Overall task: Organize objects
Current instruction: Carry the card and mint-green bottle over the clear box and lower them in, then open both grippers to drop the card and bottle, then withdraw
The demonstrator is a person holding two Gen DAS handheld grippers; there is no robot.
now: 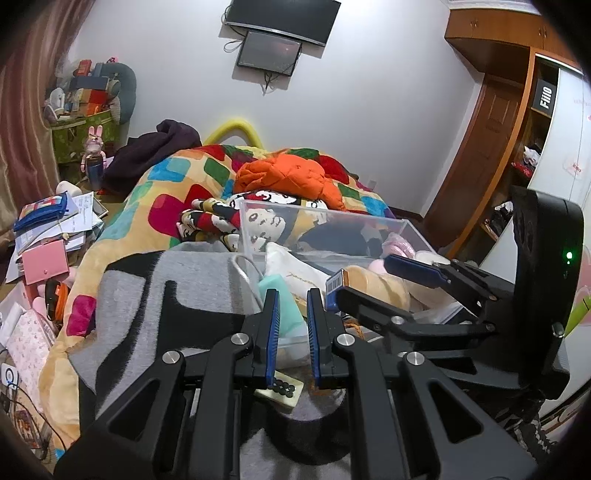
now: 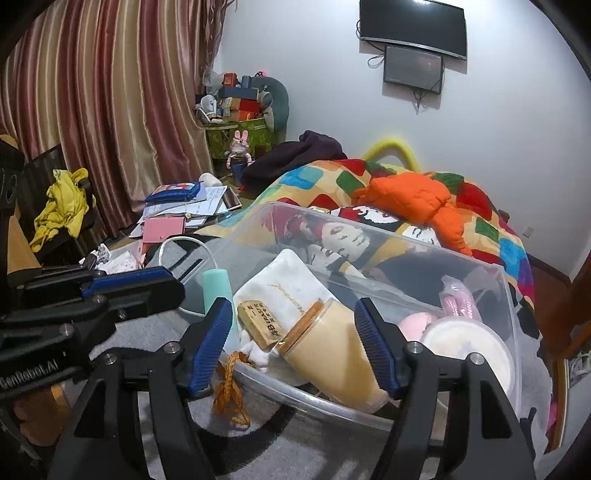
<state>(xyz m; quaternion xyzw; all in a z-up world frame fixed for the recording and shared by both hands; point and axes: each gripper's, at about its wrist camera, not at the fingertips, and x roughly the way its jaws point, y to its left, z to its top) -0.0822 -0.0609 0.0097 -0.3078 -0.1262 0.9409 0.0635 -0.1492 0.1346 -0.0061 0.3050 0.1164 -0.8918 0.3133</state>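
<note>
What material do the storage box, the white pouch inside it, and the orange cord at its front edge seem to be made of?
The storage box looks like clear rigid plastic: the bedding shows through its glossy walls. The white pouch seems to be soft matte fabric, perhaps velvet, as it creases. The orange cord appears to be braided textile; its woven strands show.

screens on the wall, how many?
2: a large dark TV high on the wall, a smaller monitor mounted directly beneath it. None seem hidden.
</note>
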